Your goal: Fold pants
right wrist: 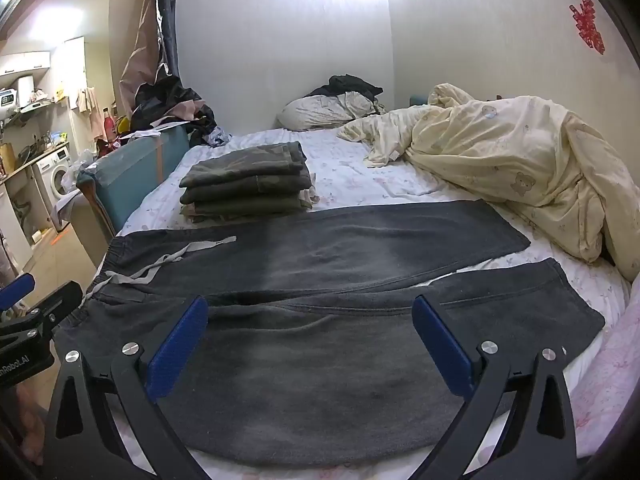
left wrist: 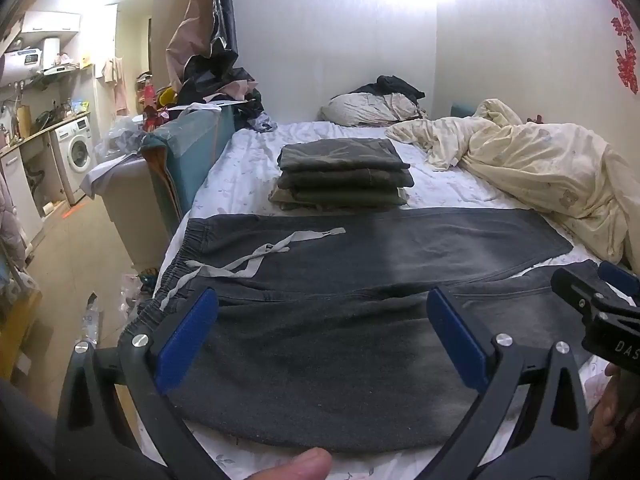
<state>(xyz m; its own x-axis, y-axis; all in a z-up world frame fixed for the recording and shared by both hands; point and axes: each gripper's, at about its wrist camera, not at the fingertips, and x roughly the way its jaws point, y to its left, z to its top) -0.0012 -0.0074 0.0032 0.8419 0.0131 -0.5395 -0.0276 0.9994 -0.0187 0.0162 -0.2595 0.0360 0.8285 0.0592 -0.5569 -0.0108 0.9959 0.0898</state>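
Dark grey pants point(left wrist: 360, 248) lie spread flat across the near end of the bed point(left wrist: 248, 168), waistband to the left with its pale drawstring point(left wrist: 256, 258) loose on top, the two legs running to the right. Both the left tongs point(left wrist: 322, 340) and the right tongs point(right wrist: 310, 344) hover above the nearer leg, spread wide with nothing between their blue pads. Behind the pants sits a stack of folded olive clothes point(left wrist: 344, 172), beside a rumpled cream quilt point(left wrist: 540, 168)
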